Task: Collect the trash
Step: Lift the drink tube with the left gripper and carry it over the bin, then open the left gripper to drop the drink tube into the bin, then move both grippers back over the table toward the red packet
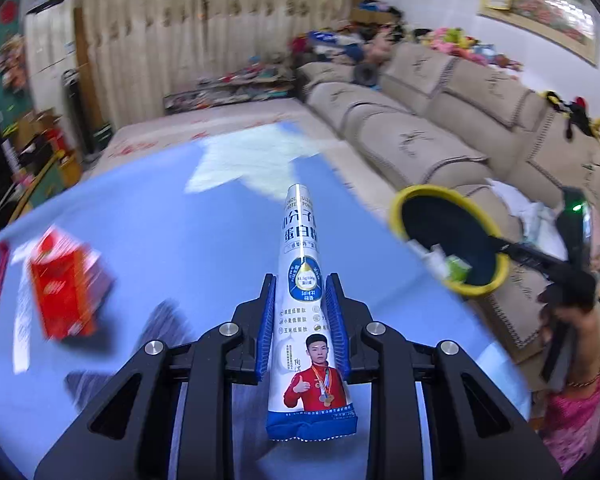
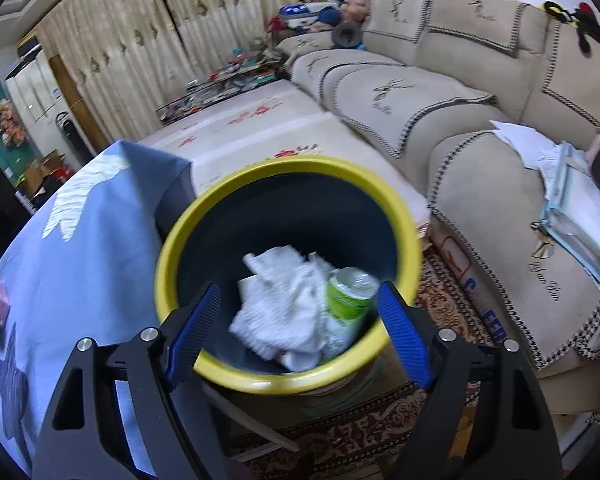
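Your left gripper (image 1: 300, 292) clenches one white packet (image 1: 302, 312) above the blue table (image 1: 160, 220). Your right gripper (image 2: 300, 304) grips the yellow-rimmed bin (image 2: 284, 380), holding one green can (image 2: 350, 294) and crumpled tissue (image 2: 280, 304).

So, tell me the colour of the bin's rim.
Yellow rim on the dark bin; clearest in the right wrist view.
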A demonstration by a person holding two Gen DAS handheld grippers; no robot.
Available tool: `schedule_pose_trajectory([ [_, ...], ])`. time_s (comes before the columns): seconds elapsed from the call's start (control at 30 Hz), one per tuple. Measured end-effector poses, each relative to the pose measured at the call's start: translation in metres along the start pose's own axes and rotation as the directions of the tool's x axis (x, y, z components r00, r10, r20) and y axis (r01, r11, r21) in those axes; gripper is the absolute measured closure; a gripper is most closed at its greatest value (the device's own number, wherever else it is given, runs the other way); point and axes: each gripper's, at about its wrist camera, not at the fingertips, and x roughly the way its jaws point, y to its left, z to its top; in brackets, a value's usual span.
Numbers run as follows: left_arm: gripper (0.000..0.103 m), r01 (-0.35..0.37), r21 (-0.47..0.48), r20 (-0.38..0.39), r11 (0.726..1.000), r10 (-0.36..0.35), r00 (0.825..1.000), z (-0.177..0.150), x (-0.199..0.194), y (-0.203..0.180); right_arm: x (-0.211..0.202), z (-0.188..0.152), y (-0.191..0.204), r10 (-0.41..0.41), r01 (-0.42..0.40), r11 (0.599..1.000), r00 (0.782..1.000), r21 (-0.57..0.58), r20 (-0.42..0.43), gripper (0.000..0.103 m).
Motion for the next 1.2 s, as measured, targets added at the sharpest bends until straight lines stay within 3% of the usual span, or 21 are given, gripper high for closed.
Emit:
schedule_pose_trajectory([
  [0.1,0.077,0.088,0.037,-0.005,0.995,-0.088,0.996,0.02,0.011,-0.033,-0.002,0.001,-0.016,-0.017,0.017,1.0,1.0,0.024,0.008,0.026],
  [0.27,0.077,0.168,0.109,-0.033,0.98,-0.165,0.986,0.048,0.042,-0.087,-0.003,0.001,-0.043,-0.039,0.038,0.997,0.999,0.065,0.009,0.026],
  [0.43,0.077,0.271,0.136,-0.114,0.953,-0.256,0.96,0.072,0.091,-0.143,-0.004,0.0,-0.073,-0.063,0.061,0.991,0.998,0.116,0.015,0.026],
  [0.6,0.077,0.284,0.191,-0.156,0.939,-0.257,0.954,0.085,0.137,-0.195,0.0,-0.004,-0.095,-0.077,0.075,0.986,0.997,0.151,0.007,0.025],
  [0.8,0.076,0.287,0.189,-0.204,0.939,-0.248,0.947,0.09,0.185,-0.23,0.005,-0.008,-0.108,-0.077,0.077,0.982,0.997,0.173,-0.005,0.025],
  [0.83,0.066,0.283,0.186,-0.211,0.941,-0.243,0.947,0.091,0.193,-0.233,0.005,-0.008,-0.109,-0.077,0.077,0.982,0.997,0.174,-0.007,0.025],
  [0.87,0.05,0.274,0.18,-0.215,0.945,-0.234,0.948,0.091,0.199,-0.234,0.005,-0.009,-0.11,-0.077,0.077,0.981,0.997,0.175,-0.007,0.025],
  [0.93,0.029,0.258,0.165,-0.2,0.952,-0.224,0.954,0.093,0.203,-0.232,0.005,-0.009,-0.11,-0.076,0.076,0.982,0.997,0.175,-0.007,0.025],
  [1.03,0.029,0.256,0.132,-0.164,0.958,-0.234,0.958,0.101,0.194,-0.222,0.005,-0.011,-0.11,-0.077,0.077,0.982,0.997,0.173,-0.007,0.025],
  [1.2,0.017,0.241,0.099,-0.01,0.965,-0.241,0.97,0.11,0.127,-0.181,0.003,-0.011,-0.104,-0.071,0.071,0.984,0.997,0.163,-0.007,0.025],
])
